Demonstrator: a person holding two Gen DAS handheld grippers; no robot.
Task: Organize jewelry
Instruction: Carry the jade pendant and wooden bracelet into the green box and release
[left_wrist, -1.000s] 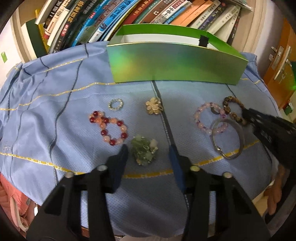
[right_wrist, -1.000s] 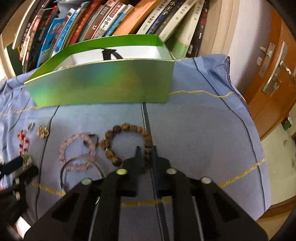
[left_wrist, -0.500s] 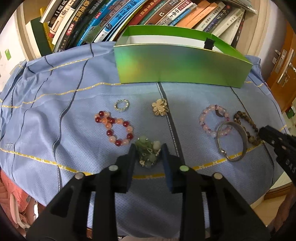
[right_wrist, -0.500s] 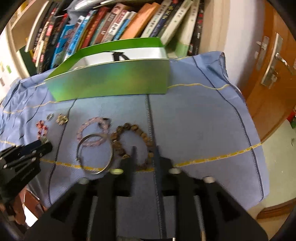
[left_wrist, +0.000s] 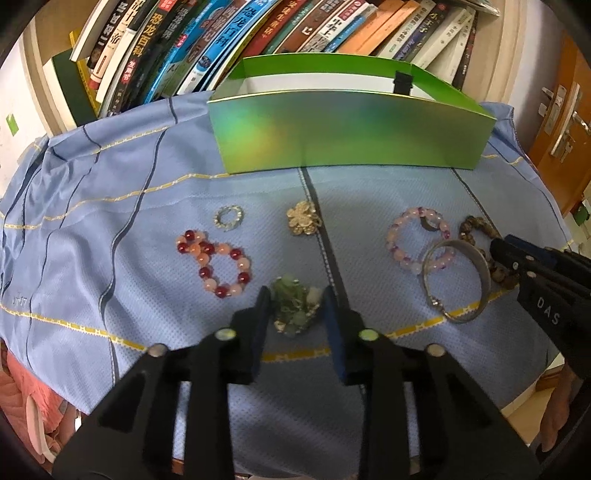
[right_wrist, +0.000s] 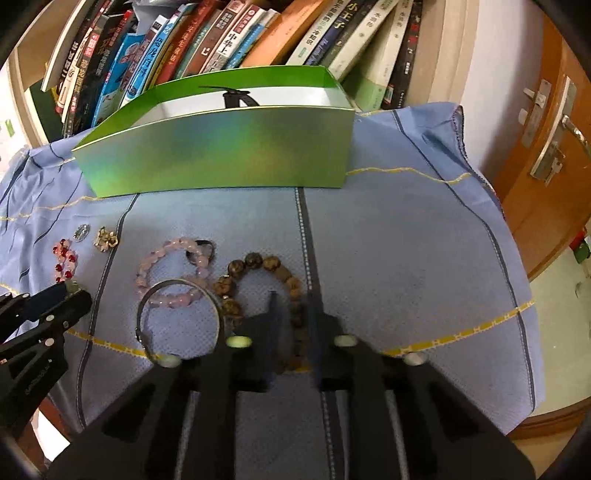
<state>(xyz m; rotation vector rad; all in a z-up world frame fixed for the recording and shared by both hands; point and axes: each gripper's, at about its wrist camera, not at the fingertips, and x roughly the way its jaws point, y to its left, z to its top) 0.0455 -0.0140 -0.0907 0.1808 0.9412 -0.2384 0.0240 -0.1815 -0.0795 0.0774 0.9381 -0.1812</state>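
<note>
Closing my left gripper (left_wrist: 295, 299) on the green bead cluster (left_wrist: 293, 304), right gripper (right_wrist: 293, 308) clamped on the brown bracelet (right_wrist: 258, 280); I should lift both straight, slowly.

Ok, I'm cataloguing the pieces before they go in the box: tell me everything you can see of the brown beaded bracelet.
The brown beaded bracelet is a loop of round, mottled brown beads that look like wood or seed. It lies flat on the blue cloth, in front of the green box. Its left side touches the silver bangle, beside the pink bead bracelet. The right gripper has just been closing its jaws over the loop's right side, with beads between them.
</note>
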